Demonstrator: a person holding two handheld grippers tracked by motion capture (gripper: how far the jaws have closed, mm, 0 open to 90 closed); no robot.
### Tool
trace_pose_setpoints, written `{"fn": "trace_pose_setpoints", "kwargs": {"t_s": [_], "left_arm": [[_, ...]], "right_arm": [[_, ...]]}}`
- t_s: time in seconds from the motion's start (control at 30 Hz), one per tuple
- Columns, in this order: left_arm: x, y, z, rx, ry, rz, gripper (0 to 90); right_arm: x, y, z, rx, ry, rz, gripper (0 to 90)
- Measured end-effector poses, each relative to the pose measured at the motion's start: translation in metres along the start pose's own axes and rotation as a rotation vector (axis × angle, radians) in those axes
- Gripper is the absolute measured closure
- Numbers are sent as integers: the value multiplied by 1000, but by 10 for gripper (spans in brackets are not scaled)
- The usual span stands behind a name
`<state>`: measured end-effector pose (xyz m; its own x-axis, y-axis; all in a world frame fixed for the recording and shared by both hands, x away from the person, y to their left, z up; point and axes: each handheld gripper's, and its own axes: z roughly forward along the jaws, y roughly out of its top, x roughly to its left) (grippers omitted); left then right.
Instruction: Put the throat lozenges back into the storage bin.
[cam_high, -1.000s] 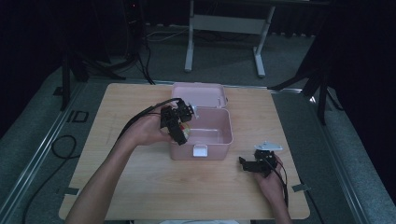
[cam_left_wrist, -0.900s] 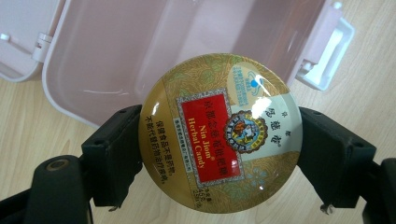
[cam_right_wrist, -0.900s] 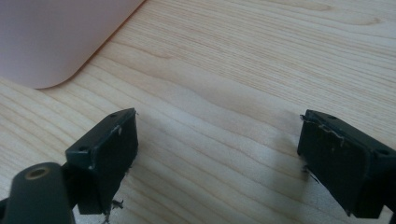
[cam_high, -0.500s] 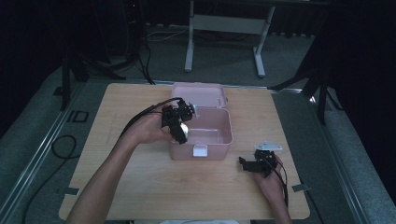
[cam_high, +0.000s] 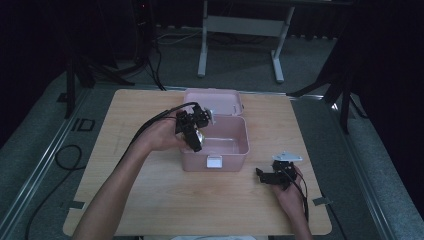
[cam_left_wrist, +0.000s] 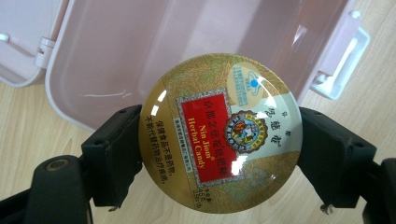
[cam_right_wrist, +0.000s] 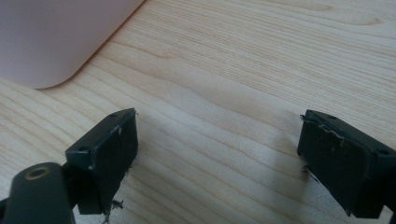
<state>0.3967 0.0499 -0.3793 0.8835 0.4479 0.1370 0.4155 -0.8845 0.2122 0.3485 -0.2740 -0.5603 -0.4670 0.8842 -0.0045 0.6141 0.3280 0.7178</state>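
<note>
A round gold tin (cam_left_wrist: 219, 133) with a red herbal-candy label sits flat between the black jaws of my left gripper (cam_left_wrist: 219, 140), which is shut on its rim. In the high view that left gripper (cam_high: 196, 131) hangs over the left edge of an open pink box (cam_high: 230, 161), with the tin (cam_high: 200, 136) facing the box. The box's inside (cam_left_wrist: 116, 56) looks bare. My right gripper (cam_high: 262, 175) rests on the table to the right of the box. Its jaws stand open over bare wood (cam_right_wrist: 217, 154).
The box's lid (cam_high: 212, 100) lies folded back behind it, and a white latch (cam_high: 214, 161) sits on its front wall. A corner of the pink box (cam_right_wrist: 56, 37) shows ahead of the right gripper. The wooden table (cam_high: 125, 210) ends close to my right hand.
</note>
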Motion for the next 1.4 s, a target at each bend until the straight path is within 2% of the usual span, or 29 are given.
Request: {"fn": "trace_pose_setpoints", "kwargs": {"t_s": [0.43,0.53,0.57,0.7,0.77,1.13,1.27,1.4], "left_arm": [[0,1,3,5,-12,-4,205],[1,1,3,1,1,-27,199],[1,1,3,0,4,-32,159],[3,0,-2,-34,4,-52,141],[5,-1,-4,-46,11,-48,142],[15,-24,-13,-89,33,-121,153],[18,-35,-16,-97,62,-151,154],[22,-43,-21,-100,68,-163,163]], "right_arm": [[0,0,0,0,0,0,119],[0,0,0,0,0,0,119],[0,0,0,0,0,0,119],[0,0,0,0,0,0,119],[0,0,0,0,1,-2,119],[0,0,0,0,1,-2,119],[0,0,0,0,1,-1,119],[0,0,0,0,1,-2,119]]}}
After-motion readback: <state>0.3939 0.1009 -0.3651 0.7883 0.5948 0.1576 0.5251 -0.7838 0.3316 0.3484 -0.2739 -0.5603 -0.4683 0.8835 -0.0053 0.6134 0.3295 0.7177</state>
